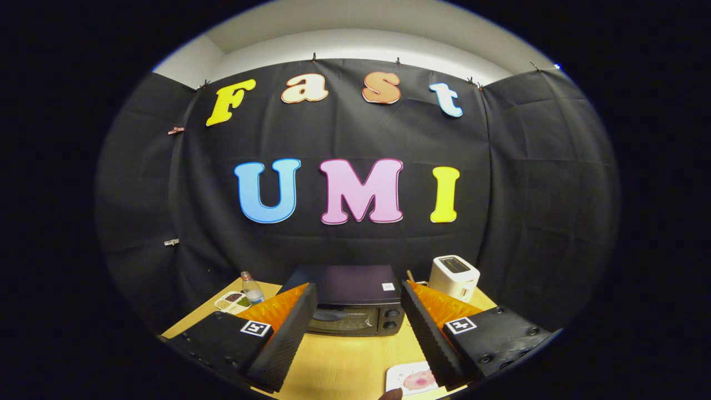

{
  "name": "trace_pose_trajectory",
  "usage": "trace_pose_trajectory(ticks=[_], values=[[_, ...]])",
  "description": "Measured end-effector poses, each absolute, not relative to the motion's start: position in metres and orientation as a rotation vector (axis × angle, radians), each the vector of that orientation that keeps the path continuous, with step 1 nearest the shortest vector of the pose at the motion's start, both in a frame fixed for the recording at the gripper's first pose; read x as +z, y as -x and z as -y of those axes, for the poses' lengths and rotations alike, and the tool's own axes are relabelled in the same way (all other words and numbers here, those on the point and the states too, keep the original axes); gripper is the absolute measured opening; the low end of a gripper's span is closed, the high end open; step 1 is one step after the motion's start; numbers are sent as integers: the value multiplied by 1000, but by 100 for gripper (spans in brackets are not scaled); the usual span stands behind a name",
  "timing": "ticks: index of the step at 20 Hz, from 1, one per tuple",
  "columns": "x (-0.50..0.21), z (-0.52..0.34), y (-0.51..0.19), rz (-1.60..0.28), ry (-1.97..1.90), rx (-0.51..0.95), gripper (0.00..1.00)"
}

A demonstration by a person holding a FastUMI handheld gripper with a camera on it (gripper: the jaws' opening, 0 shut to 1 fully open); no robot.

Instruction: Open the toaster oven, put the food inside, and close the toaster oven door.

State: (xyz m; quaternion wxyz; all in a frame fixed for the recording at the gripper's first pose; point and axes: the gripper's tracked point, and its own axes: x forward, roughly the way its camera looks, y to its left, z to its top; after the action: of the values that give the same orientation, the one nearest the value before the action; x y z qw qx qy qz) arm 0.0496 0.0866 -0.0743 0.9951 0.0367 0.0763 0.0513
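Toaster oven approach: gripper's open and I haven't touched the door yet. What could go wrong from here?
1. The toaster oven door is shut; the gripper could nudge the oven back instead of opening it.
2. The white toaster beside it could be clipped.
3. The plate of food sits by the fingers.

Table (344, 366): pale wood, bare near its middle.
Pop-up toaster (454, 276): white, upright at the table's far right edge, slot on top.
Bottle (251, 288): clear plastic, standing at the table's far left corner.
Divided dish (232, 302): white, just beside the bottle, compartments holding dark and greenish bits.
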Motion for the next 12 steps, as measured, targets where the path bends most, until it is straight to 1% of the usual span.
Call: trace_pose_trajectory(ticks=[6,12], values=[[-132,-133,-102,-259,-78,126,98],[-197,-155,-160,-366,-48,109,98]])
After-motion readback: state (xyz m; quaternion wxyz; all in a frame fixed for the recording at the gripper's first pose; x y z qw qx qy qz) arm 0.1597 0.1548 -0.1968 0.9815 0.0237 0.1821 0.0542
